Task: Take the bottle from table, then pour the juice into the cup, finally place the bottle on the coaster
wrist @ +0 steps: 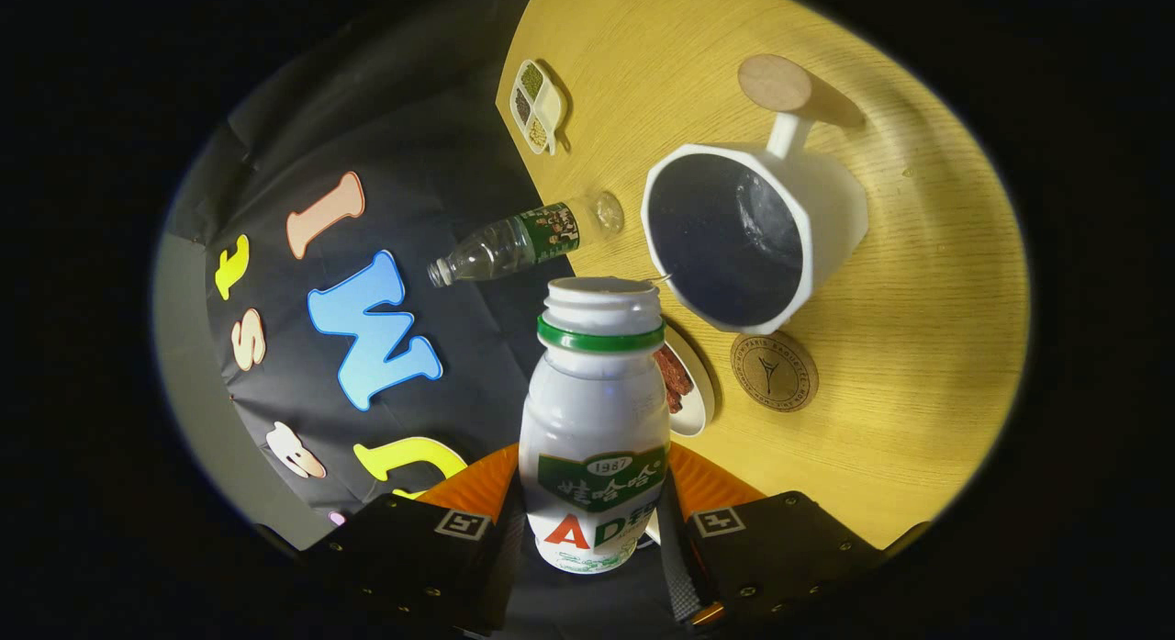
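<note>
Gripper (595, 539) clamped on one white juice bottle (595, 438), a finger pressing each side of its lower body. Bottle uncapped, green ring below the open mouth, green label band on the body. Bottle lifted off the wooden table (918, 364), with the view rolled so the tabletop runs up beyond and right of the fingers.

Count of items beyond the fingers:
- 1 white cup (753, 236), dark inside, handle on its far side; just beyond and right of the bottle mouth. Bottle mouth close to the cup rim, touching or not: cannot tell.
- 2 round coasters: one brown with a printed emblem (774, 372), just beside the near rim of the cup, right of the bottle; one plain cork disc (774, 82), past the cup handle.
- 1 small white dish (690, 387) with reddish-brown pieces, partly hidden behind the bottle shoulder.
- 1 clear plastic water bottle (523, 241) with a green label, standing on the table edge left of the cup.
- 1 white divided dish (537, 106), several compartments of seeds or spices, farthest out, along the table edge.

Liquid level in the cup: cannot tell.
</note>
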`<action>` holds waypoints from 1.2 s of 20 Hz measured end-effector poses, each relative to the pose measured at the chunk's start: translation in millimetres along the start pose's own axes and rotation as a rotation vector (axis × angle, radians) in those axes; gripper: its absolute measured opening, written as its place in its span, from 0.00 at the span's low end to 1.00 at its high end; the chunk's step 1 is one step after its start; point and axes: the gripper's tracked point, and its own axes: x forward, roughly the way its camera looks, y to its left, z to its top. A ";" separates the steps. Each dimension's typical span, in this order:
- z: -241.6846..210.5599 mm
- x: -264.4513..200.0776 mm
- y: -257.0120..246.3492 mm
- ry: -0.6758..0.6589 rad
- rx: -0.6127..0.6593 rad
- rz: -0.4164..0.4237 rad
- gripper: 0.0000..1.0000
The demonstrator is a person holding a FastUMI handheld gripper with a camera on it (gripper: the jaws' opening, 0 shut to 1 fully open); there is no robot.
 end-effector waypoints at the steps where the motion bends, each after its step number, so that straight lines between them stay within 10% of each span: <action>1: 0.7 -0.1 -0.5 -0.002 -0.002 -0.003 0.65; 24: 13.1 -3.9 -3.9 -0.019 -0.009 -0.011 0.65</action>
